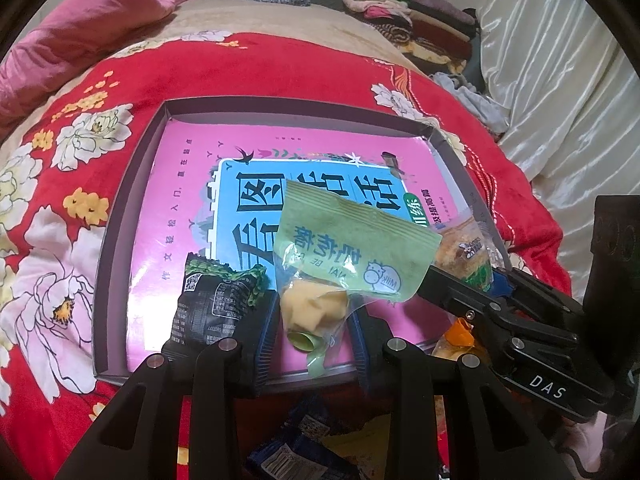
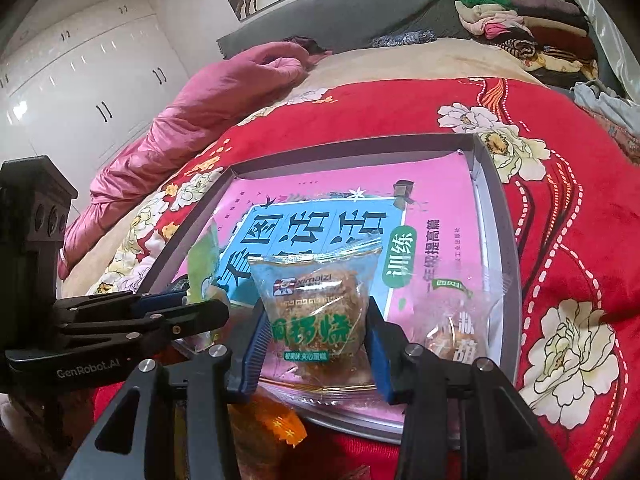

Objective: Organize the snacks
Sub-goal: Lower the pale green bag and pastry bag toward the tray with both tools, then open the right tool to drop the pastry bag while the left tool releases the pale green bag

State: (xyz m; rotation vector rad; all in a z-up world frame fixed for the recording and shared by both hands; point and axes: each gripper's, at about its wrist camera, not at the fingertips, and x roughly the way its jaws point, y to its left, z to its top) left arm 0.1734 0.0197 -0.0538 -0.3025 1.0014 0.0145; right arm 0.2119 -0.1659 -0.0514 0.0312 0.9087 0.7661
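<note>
My left gripper (image 1: 314,330) is shut on a green milk-candy packet (image 1: 352,248) with a yellow sweet showing through, held over the near edge of a shallow grey box (image 1: 120,208) lined with a pink book. A black snack packet (image 1: 204,300) lies in the box by the left finger. My right gripper (image 2: 316,336) is shut on a clear packet with a brown round cake (image 2: 320,304), held over the box's near right corner. It also shows in the left wrist view (image 1: 464,252). Another clear cake packet (image 2: 452,320) lies in the box to its right.
The box (image 2: 492,216) sits on a red flowered blanket (image 2: 560,240) on a bed. Loose snack packets lie near me: blue ones (image 1: 296,444) and an orange one (image 2: 276,420). A pink quilt (image 1: 80,40) and folded clothes (image 1: 404,8) lie at the far end.
</note>
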